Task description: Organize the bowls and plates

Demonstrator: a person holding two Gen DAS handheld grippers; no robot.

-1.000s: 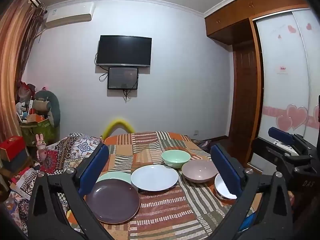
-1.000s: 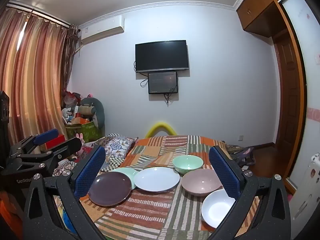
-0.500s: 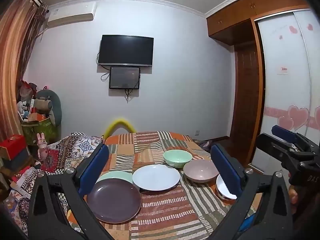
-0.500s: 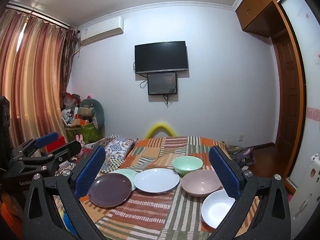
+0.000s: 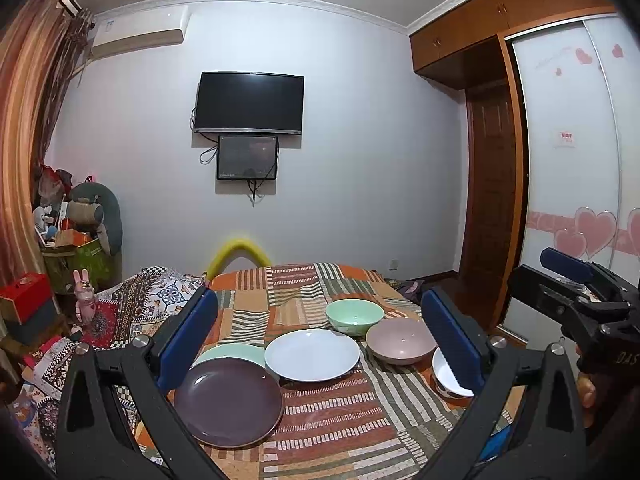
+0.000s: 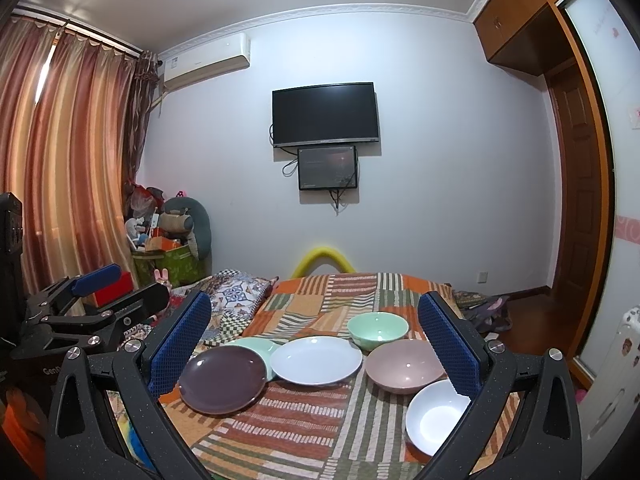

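- My left gripper (image 5: 320, 344) and right gripper (image 6: 316, 344) both have jaws spread wide, holding nothing, raised short of the crockery.
- Ahead and below my left jaws: purple plate (image 5: 228, 402) nearest, by the left jaw, overlapping the green plate (image 5: 232, 350); white plate (image 5: 312, 354) central.
- My right jaws sit nearer the bowls: white bowl (image 6: 434, 416) under the right jaw, pink bowl (image 6: 404, 366) beyond it, green bowl (image 6: 378, 330) farthest.
- I judge plates suit my left, bowls my right.
- Everything rests on a soft patchwork bedspread (image 6: 304, 420), a bed rather than a desk; a television (image 6: 325, 114) hangs on the far wall.
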